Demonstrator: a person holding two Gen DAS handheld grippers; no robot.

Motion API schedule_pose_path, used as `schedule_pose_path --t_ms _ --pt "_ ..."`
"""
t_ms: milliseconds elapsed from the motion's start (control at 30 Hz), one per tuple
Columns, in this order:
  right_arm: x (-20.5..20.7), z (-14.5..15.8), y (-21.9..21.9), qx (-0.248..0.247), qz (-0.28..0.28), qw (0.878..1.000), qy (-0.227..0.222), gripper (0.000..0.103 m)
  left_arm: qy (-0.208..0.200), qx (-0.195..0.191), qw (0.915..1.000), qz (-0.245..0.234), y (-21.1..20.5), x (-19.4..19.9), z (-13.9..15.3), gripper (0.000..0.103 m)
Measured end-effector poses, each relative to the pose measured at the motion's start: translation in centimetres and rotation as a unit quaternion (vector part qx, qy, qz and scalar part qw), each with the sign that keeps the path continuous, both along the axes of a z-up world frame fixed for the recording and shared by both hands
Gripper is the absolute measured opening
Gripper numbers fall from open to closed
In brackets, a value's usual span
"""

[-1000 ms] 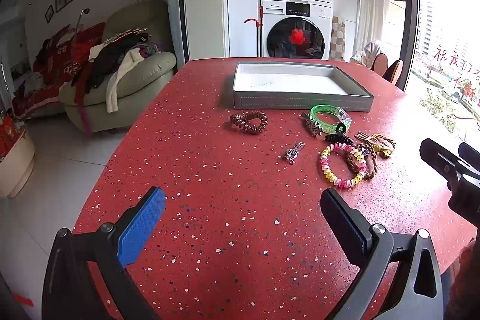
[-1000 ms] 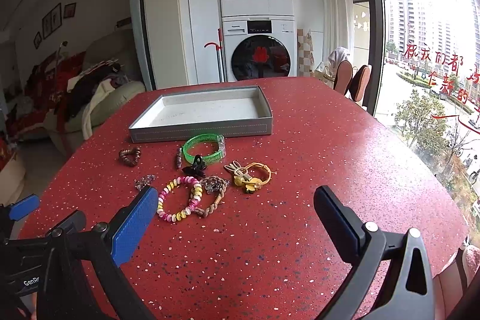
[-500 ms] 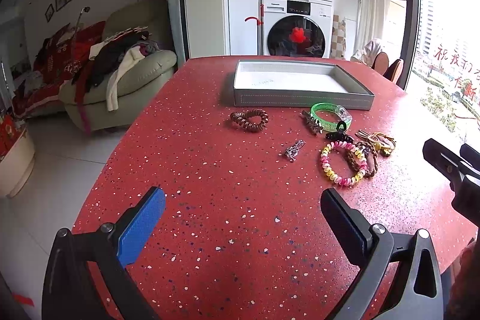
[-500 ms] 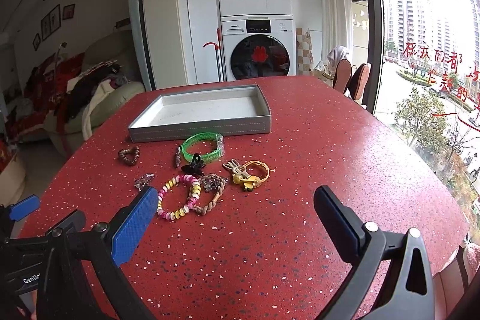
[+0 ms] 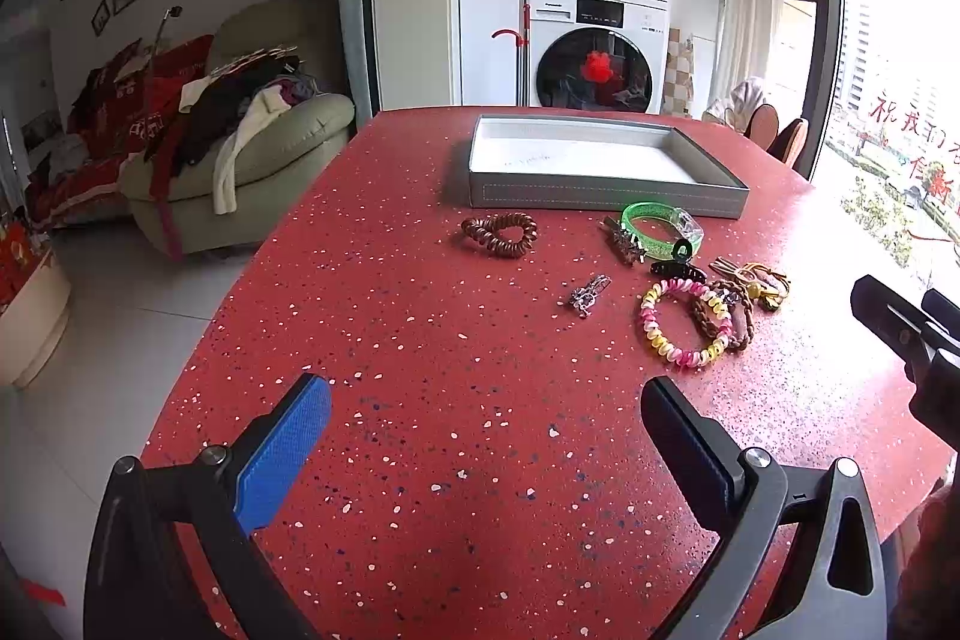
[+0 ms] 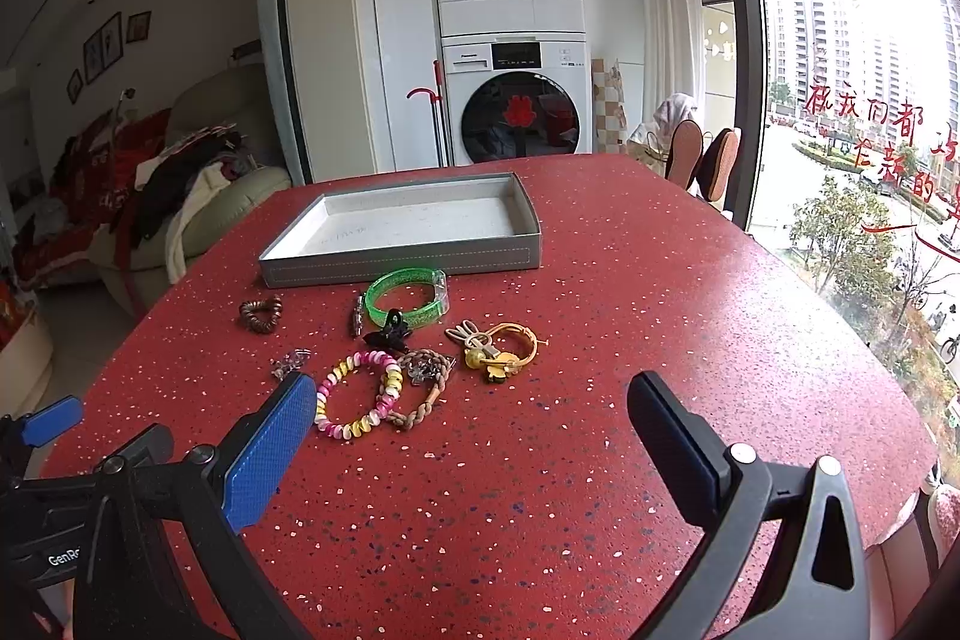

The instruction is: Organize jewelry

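Observation:
A grey shallow box (image 5: 600, 196) (image 6: 408, 262), empty, stands at the far side of the red table (image 5: 456, 400). In front of it lie a brown coil hair tie (image 5: 499, 234) (image 6: 260, 314), a green bangle (image 5: 660, 227) (image 6: 409, 303), a black claw clip (image 5: 678, 263) (image 6: 387, 331), a silver clip (image 5: 587, 293), a pink-yellow coil bracelet (image 5: 684, 323) (image 6: 359, 394), a brown braided band (image 6: 423, 391) and yellow ties (image 6: 501, 349). My left gripper (image 5: 486, 427) is open and empty, near the table's front. My right gripper (image 6: 471, 427) is open and empty, just short of the jewelry.
A green armchair (image 5: 252, 160) piled with clothes stands left of the table. Stacked washer and dryer (image 5: 594, 58) are behind it. A window (image 6: 870, 130) runs along the right. The right gripper's fingers (image 5: 900, 328) show at the left view's right edge.
Both grippers have crept slightly forward toward the jewelry. Both stay open and nothing on the table has moved.

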State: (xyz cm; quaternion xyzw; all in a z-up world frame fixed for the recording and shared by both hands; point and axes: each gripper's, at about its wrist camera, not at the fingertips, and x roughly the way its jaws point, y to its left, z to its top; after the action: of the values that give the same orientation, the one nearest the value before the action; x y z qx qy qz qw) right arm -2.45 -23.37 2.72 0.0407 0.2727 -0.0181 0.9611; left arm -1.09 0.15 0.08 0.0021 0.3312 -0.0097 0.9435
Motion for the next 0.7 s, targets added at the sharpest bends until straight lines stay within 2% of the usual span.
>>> schedule_pose_path --t_ms 700 --pt "-0.11 0.06 0.01 0.000 0.001 1.000 0.000 0.103 0.004 -0.004 1.0000 0.004 0.23 0.09 -0.18 0.103"
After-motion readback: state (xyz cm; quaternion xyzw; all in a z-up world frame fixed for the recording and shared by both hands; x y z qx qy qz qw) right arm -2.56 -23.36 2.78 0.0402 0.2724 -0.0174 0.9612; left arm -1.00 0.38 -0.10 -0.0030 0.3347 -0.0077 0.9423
